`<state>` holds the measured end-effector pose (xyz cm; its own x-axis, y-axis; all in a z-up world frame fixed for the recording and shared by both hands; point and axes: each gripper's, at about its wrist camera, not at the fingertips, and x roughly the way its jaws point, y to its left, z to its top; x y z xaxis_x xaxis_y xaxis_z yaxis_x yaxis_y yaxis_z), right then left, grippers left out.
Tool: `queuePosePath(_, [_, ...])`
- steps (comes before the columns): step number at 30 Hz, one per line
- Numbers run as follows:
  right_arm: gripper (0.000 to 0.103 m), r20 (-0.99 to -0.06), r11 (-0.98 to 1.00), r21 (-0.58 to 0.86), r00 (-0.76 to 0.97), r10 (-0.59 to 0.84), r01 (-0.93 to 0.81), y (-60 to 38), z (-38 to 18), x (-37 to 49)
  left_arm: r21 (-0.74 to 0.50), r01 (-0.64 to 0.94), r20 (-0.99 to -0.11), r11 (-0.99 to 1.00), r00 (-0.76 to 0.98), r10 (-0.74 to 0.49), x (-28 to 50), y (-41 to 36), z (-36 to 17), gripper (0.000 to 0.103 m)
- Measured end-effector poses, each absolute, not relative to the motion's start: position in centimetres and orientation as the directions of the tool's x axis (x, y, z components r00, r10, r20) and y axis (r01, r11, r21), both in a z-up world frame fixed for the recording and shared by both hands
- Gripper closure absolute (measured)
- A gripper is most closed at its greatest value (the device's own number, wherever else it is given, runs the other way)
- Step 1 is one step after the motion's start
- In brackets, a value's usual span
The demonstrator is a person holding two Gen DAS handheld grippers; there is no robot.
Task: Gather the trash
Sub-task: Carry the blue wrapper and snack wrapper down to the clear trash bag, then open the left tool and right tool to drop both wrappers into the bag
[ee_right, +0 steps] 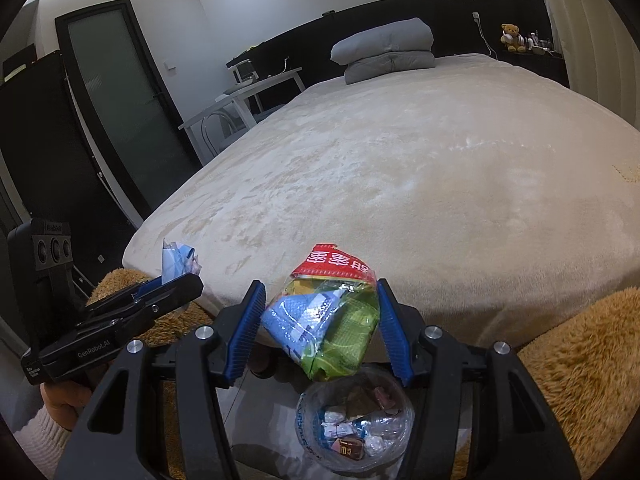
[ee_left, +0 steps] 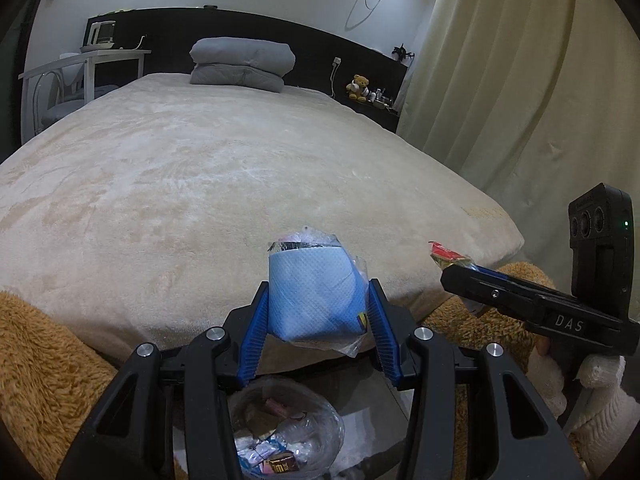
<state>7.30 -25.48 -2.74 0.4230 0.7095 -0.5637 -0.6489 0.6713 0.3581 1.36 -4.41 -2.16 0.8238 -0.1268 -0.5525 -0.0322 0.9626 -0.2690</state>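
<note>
bin (ee_right: 356,428): rim cut off by the tongs' frame
left tongs (ee_left: 318,312): clamped on blue pack (ee_left: 312,292), above bin
right tongs (ee_right: 320,320): clamped on snack bag (ee_right: 332,316)

A pale blue packet (ee_left: 314,294) in crinkled clear plastic, its top torn open, sits upright between the left claw's (ee_left: 318,326) blue pads. A crumpled green, blue and red snack wrapper (ee_right: 326,314) is pinched in the right claw (ee_right: 320,326), tilted toward 1 o'clock. Below both, at 6 o'clock, a clear-lined bin (ee_right: 356,426) holds small wrappers.
</note>
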Motion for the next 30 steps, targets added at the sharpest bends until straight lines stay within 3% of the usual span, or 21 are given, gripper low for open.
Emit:
queuePosePath(13, [0.047, -0.642, 0.65, 0.403, 0.307, 0.702, -0.644, -24.2, -5.0, 7.5, -0.295, -0.063, -0.677, 0.953, 0.717, -0.163, 1.8, -5.2, -5.8, 0.057])
queuePosePath(30, [0.047, -0.798, 0.711, 0.438, 0.125, 0.589, -0.55, -21.8, -10.8, 8.8, -0.33, -0.176, -0.839, 0.927, 0.505, -0.203, 3.6, -3.7, -12.4, 0.057])
